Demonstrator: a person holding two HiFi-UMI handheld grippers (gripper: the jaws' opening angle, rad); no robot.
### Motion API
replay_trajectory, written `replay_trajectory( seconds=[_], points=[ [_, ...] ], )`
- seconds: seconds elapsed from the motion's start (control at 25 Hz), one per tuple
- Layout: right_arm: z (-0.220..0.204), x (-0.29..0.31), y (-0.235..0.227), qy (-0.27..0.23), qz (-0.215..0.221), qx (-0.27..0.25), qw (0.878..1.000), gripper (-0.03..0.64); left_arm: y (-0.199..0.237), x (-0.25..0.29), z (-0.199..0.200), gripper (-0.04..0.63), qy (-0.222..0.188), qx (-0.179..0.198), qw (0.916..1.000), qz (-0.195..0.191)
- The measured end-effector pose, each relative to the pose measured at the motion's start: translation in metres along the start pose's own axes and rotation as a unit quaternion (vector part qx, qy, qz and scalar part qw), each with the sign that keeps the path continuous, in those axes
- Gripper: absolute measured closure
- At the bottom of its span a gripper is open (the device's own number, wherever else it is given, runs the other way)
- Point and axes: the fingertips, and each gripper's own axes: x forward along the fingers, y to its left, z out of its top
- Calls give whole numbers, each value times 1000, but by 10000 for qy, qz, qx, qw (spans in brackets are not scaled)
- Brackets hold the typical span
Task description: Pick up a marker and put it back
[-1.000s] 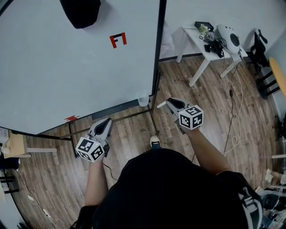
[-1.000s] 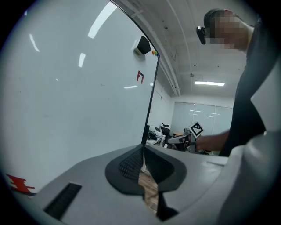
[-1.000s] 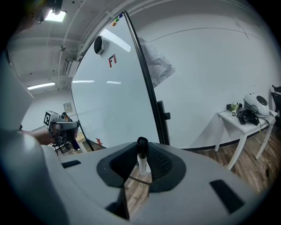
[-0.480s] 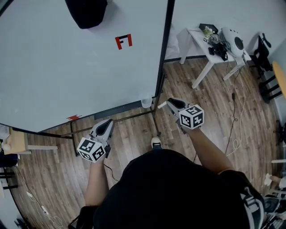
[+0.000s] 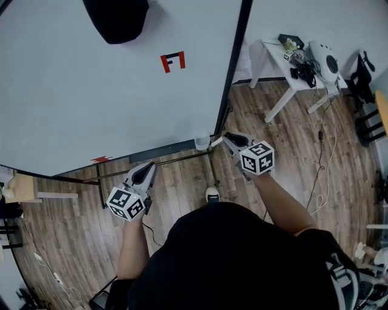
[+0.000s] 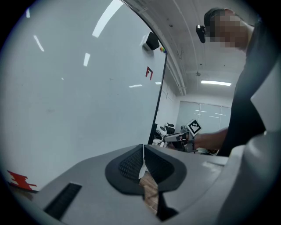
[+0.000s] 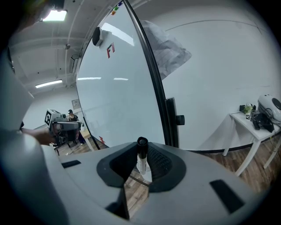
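The right tool is clenched on a marker. Its two dark pads press on the white barrel from both sides, and the black cap sticks up above them. From the head view, the right tool is held out over the wooden floor at the lower right corner of the whiteboard. The marker pokes out of its tip toward the left. A small clear cup sits at the board's lower edge, just beside the marker's end; I cannot tell whether they touch.

The left tool is clenched with nothing in it, its pads meeting along a thin line. In the head view the left tool is held nearer the person, to the left of the right one and well apart from it, pointing at the board's bottom edge.

A red mark is on the whiteboard, and a black rounded object is at the board's far edge. At the far right stands a white tabletop with some devices on it.
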Motion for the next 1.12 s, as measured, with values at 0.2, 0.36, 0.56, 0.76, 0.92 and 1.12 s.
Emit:
replay_trajectory(
  seconds=[0.2, 0.36, 0.56, 0.76, 0.92, 1.12],
  points=[
    [6, 19, -2, 41, 144, -64, 9999, 554, 9, 6, 1, 579, -11, -56, 9999, 100],
    [4, 37, -5, 129, 240, -104, 9996, 554, 16, 13, 0, 579, -3, -101, 9998, 163],
    [-5, 56, -13, 274, 311, -124, 9991, 554, 23, 19, -2, 579, 30, -171, 9996, 234],
    [-18, 72, -21, 443, 370, -136, 9982, 554, 29, 26, -6, 580, 92, -237, 9992, 316],
    [-30, 84, -26, 554, 422, -147, 9975, 554, 32, 31, -9, 580, 132, -272, 9989, 361],
    [-42, 98, -26, 655, 500, -203, 9964, 554, 34, 32, -15, 580, 247, -307, 9983, 427]
  ],
)
